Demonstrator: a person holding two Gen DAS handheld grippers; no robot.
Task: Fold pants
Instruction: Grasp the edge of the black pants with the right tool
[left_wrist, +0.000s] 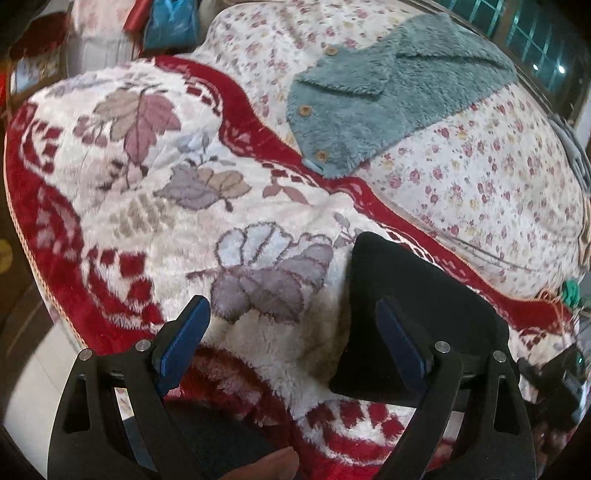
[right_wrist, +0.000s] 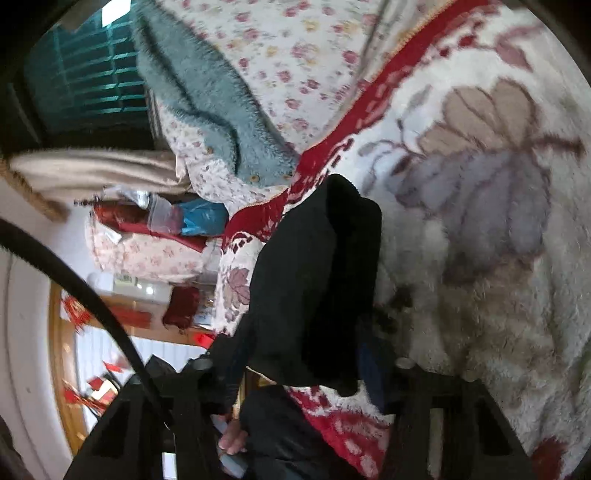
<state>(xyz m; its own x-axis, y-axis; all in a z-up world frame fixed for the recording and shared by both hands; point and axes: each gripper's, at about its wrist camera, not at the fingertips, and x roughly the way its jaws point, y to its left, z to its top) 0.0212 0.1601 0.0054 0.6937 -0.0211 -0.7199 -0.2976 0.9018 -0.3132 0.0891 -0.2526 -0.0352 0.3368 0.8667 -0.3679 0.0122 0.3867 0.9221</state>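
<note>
Much of the right wrist view is dark and smeared: the right claw (right_wrist: 295, 373) is seen only as black shapes at the lower edge, its fingertips being lost against the black pants (right_wrist: 317, 291), so that it cannot be told whether the pads press on the cloth or merely stand about it. The pants are shown there as a bunched, dark mass that rises between the two fingers and lies over the red border of the plush blanket (right_wrist: 480, 258); their folds and edges are hardly to be made out. In the left wrist view the left claw (left_wrist: 291, 343) is seen plainly, its jaws set wide apart with only blanket pile between the blue pads (left_wrist: 184, 343), and nothing is gripped. The pants (left_wrist: 417, 314) are found there at the lower right, lying on the blanket just behind the right-hand finger, which covers part of them; their far end is cut off by the frame. A teal fleece garment (left_wrist: 388, 99) with wooden buttons is laid out flat on the flowered sheet (left_wrist: 498, 192) of the bed beyond the blanket, well apart from the pants; in the right wrist view it is seen only in part and tilted. The cluttered room beside the bed, with a window (right_wrist: 85, 74) and red decorations, is given by the right wrist view, though blurred.
</note>
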